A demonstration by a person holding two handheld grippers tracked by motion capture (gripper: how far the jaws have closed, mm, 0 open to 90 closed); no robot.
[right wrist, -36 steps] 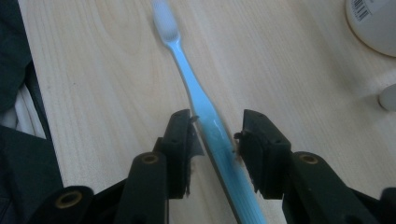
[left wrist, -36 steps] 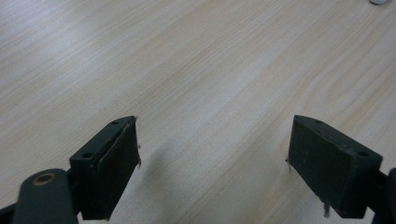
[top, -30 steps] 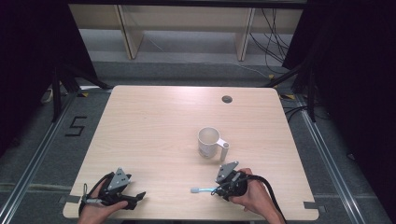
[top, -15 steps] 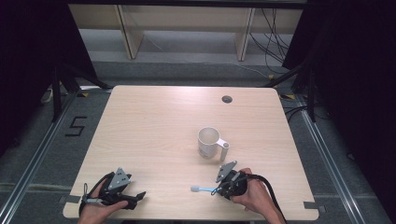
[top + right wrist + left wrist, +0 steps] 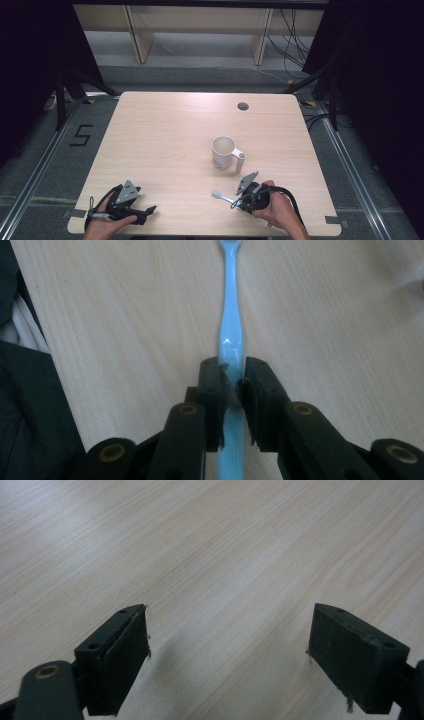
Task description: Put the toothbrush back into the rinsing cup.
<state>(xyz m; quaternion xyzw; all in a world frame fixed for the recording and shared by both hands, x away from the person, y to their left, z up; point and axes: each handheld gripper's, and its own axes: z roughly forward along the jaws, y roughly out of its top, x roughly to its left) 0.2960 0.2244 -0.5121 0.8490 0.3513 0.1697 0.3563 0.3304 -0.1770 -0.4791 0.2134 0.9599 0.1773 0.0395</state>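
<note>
A light blue toothbrush [image 5: 231,325] lies on the wooden table [image 5: 165,130], its head [image 5: 217,194] pointing left in the high view. My right gripper [image 5: 231,371] is shut on its handle; the jaws have just been closing, and the pads press on both sides of the handle. In the high view this gripper [image 5: 238,202] sits near the front edge, right of centre. A white mug [image 5: 224,153] stands upright just behind it, handle toward the right. My left gripper [image 5: 149,210] rests at the front left, open, with bare table between its fingers [image 5: 120,655].
A small round cable hole [image 5: 243,106] is set in the table's far right part. Shelving and cables stand on the floor behind the table. A person's dark sleeve [image 5: 30,405] lies along the left edge of the right gripper view.
The right gripper's jaws have closed onto the toothbrush handle. Both hands stay in place, and the mug has not moved.
</note>
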